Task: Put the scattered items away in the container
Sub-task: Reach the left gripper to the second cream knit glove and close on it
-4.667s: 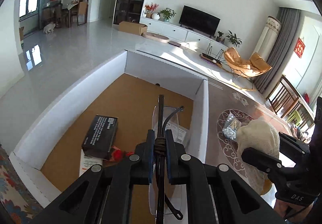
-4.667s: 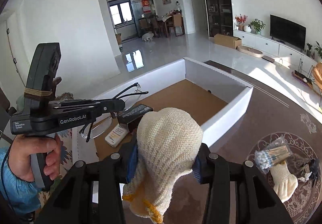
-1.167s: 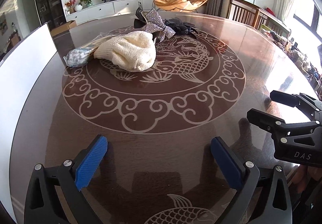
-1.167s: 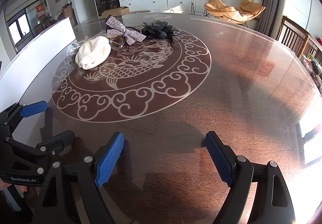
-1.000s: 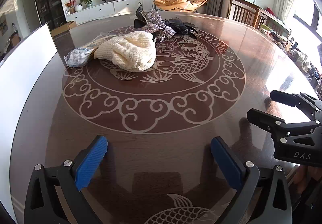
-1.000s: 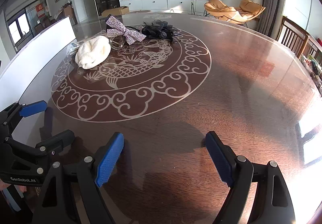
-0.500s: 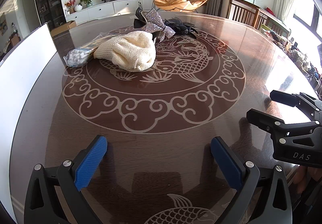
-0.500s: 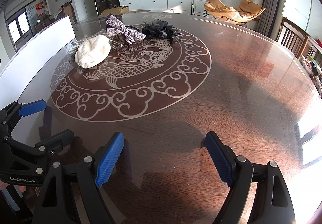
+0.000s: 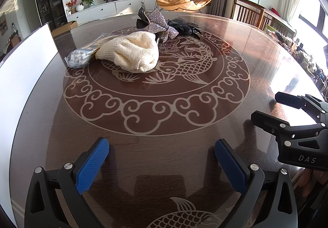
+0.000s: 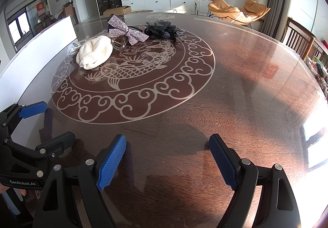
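Observation:
A cream knitted hat (image 9: 131, 53) lies on the round dark table, also in the right wrist view (image 10: 94, 54). Left of it lies a bag of cotton swabs (image 9: 81, 57). Behind it are a sparkly silver bow (image 9: 160, 23) (image 10: 127, 32) and a black hair clip (image 9: 184, 27) (image 10: 162, 30). The white box wall (image 9: 24, 70) (image 10: 39, 47) stands at the left. My left gripper (image 9: 162, 158) is open and empty, near the table's front. My right gripper (image 10: 167, 156) is open and empty beside it.
The table (image 9: 256, 59) has a pale fish-and-cloud pattern. Wooden chairs (image 10: 301, 41) stand at its right edge. A TV cabinet (image 10: 170, 2) and orange lounge chairs (image 10: 237, 10) are far behind.
4.7 s ago my left gripper held glasses and my right a knitted hat over the box. Both are now open and empty, facing the table. Nothing moves over the last second.

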The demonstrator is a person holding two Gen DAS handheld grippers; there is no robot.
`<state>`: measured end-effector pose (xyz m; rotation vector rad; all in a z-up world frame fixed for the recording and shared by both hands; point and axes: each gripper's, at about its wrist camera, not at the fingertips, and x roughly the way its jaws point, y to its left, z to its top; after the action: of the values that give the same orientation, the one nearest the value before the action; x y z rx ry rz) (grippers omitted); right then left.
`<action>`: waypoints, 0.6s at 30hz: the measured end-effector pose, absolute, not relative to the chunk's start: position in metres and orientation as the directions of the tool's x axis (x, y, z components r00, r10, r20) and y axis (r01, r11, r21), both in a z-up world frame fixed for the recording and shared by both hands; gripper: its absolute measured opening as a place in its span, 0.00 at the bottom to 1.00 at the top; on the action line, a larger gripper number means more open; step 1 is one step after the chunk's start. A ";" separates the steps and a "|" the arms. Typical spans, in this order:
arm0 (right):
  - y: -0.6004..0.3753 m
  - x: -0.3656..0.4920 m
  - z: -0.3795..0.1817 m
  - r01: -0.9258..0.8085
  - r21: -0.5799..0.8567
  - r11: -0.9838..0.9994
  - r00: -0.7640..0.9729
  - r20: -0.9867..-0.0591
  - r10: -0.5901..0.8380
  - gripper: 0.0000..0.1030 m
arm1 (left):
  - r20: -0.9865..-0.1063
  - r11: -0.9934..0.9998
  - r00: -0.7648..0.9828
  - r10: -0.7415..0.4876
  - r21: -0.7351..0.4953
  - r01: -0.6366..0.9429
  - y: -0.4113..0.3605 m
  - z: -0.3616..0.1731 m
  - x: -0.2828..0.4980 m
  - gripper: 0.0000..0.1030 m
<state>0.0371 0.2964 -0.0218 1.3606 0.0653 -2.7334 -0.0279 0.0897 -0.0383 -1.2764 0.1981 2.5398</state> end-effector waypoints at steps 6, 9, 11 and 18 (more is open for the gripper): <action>0.296 0.037 -0.022 0.097 0.001 -0.995 -0.600 -0.798 -0.059 0.82 | -0.802 -0.948 -0.565 0.195 -0.007 -0.318 0.090 -0.038 -0.028 1.00; 0.296 0.037 -0.022 0.097 0.000 -0.995 -0.600 -0.798 -0.059 0.82 | -0.804 -0.950 -0.564 0.189 -0.003 -0.313 0.090 -0.038 -0.029 1.00; 0.296 0.037 -0.022 0.097 0.001 -0.995 -0.600 -0.798 -0.059 0.82 | -0.817 -0.958 -0.536 0.211 -0.065 -0.278 0.085 -0.034 -0.039 1.00; 0.296 0.037 -0.022 0.097 0.001 -0.995 -0.600 -0.798 -0.059 0.82 | -0.769 -0.916 -0.538 0.347 -0.401 -0.018 0.055 -0.005 -0.126 1.00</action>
<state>0.0373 0.2964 -0.0218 1.3605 0.0656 -2.7336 -0.1260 0.0552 -0.0050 -1.3813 -0.5161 2.5308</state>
